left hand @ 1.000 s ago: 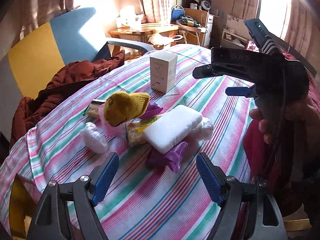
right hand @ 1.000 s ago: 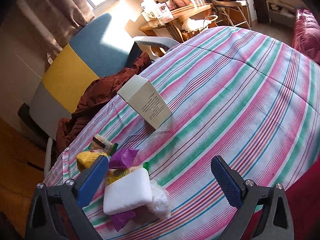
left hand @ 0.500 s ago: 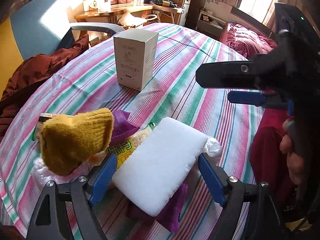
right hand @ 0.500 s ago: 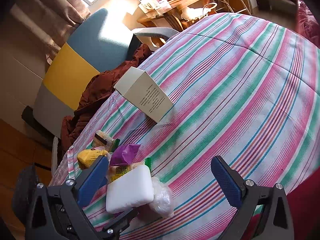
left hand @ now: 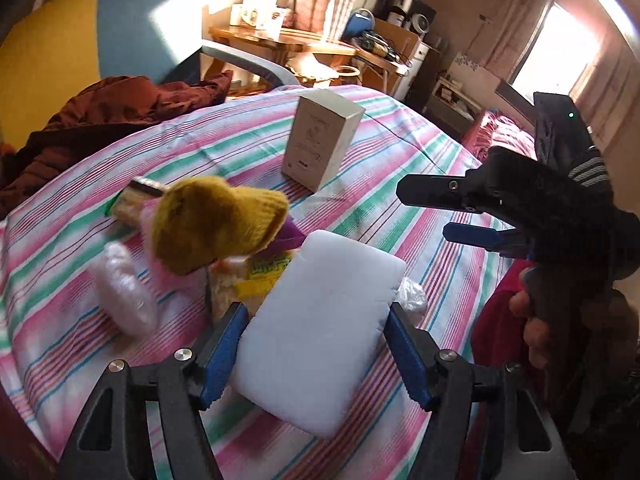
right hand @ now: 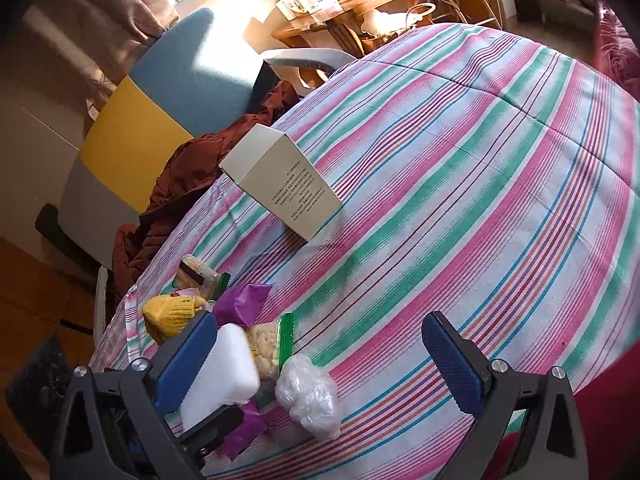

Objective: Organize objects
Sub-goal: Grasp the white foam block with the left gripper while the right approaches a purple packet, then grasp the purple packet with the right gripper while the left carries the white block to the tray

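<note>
A white foam block [left hand: 320,320] lies on a pile of small things on the striped tablecloth [left hand: 400,216]. My left gripper [left hand: 316,354] is around the block, its blue pads against both sides. The pile holds a mustard knitted hat [left hand: 216,224], a yellow snack packet [left hand: 268,268], purple wrappers [right hand: 242,300] and a clear plastic bundle [left hand: 124,288]. The block also shows in the right wrist view [right hand: 220,376]. My right gripper [right hand: 320,364] is open and empty above the cloth, right of the pile; it shows in the left wrist view [left hand: 452,210].
A beige carton [left hand: 322,142] stands upright behind the pile. A second clear plastic bundle [right hand: 310,396] lies right of the block. A brown jacket [left hand: 104,116] lies on the blue and yellow chair [right hand: 160,92] at the far left. A wooden side table [left hand: 288,40] stands behind.
My left gripper has moved forward onto the pile and its fingers have closed in from wide open to both sides of the white block. The right gripper has hardly moved.
</note>
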### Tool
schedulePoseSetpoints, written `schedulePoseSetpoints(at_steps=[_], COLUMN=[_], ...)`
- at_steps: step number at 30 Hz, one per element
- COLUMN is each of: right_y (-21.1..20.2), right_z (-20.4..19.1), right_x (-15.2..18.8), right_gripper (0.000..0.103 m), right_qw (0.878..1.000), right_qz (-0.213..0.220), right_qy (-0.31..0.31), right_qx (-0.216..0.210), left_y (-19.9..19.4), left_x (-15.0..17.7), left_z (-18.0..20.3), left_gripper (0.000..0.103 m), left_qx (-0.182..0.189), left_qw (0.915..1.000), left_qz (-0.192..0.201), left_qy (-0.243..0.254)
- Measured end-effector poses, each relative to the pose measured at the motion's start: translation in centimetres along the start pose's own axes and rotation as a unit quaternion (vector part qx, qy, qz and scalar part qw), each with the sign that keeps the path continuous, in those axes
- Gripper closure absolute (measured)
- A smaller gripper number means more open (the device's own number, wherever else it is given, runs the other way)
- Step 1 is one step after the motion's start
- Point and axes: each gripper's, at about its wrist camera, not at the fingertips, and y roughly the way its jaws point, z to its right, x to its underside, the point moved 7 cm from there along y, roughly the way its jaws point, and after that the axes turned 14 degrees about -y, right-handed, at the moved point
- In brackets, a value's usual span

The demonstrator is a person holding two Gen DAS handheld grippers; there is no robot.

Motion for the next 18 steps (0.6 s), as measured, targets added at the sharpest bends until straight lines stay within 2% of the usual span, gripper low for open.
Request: schedulePoseSetpoints(at_steps=[3,6,9,11,13,18], right_y=[0.3,0.6,0.7,1.1,1.9,4.5], right_z=[-0.9,-3.0,-6.5,-8.7,-10.3,-12.3], right_x=[0.1,0.4,1.2,2.3,3.7,6.7], right_gripper=[0.0,0.0,0.001,0.003,0.005,0.024], right_qw=[1.0,0.997,0.987,0.979,0.971,0.948], right_qz=[-0.006,-0.014,-0.027,-0.043,-0.07,-0.125], right_qy=[-0.016,-0.046,-0.102,-0.149,-0.193,-0.284], right_qx=[-0.014,-0.061,-0.117,-0.132,-0.123,-0.069], left_y=[-3.0,-5.0,-7.1,-8.5,-9.8,-11.8], left_x=[2.2,4.4,6.2,7.1,7.5,8.7], left_z=[-1.4,-2.9,-4.5,-5.1,-5.8,-7.1], left_gripper=[0.032,0.032,0.032,0.031,0.031,0.031], left_qx=[-0.018,-0.03,-0.04,-0.041,-0.041,-0.042], left_qw=[0.9993,0.9977,0.9955,0.9936,0.9916,0.9871], left_qz=[0.022,0.028,0.039,0.051,0.063,0.081], left_qy=[-0.024,-0.054,-0.077,-0.092,-0.106,-0.132])
